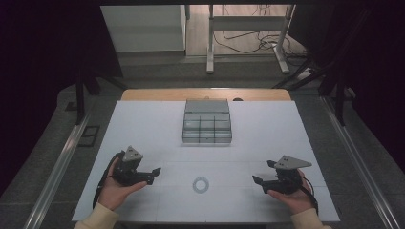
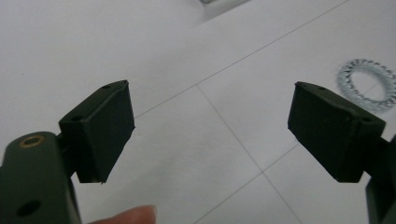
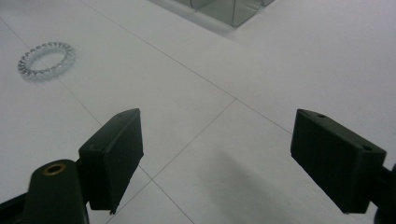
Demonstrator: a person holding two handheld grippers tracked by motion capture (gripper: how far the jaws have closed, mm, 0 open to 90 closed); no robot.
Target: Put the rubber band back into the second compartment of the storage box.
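- Nearest the high camera, two hands come in from 6 o'clock, each holding a gripper low over the white worktop (image 1: pixel 143 129).
- Left gripper (image 1: pixel 154 174) sits at about 8 o'clock on the worktop, its jaws spread wide and empty; in the left gripper view they stand far apart with bare surface between them.
- Right gripper (image 1: pixel 260 182) sits at about 4 o'clock, likewise released and holding nothing; its own view shows the same wide gap.
- Between them lies the ring (image 1: pixel 201 184), a clear coiled hair tie, flat on the worktop near the front edge.
- From the left gripper the ring is at 3 o'clock; from the right gripper it is at 9 o'clock. Both sets of jaws point inward toward it.
- Being round and flat, the ring has no long axis, so no approach angle looks favoured.
- Left gripper looks slightly nearer, though the margin is small.
- Ring (image 2: pixel 367 84) appears at the upper right of the left gripper view, beyond the right jaw, so that gripper would need to swing that way.
- Organizer (image 1: pixel 207 121), a clear compartmented box, stands at 12 o'clock from the ring, well apart.
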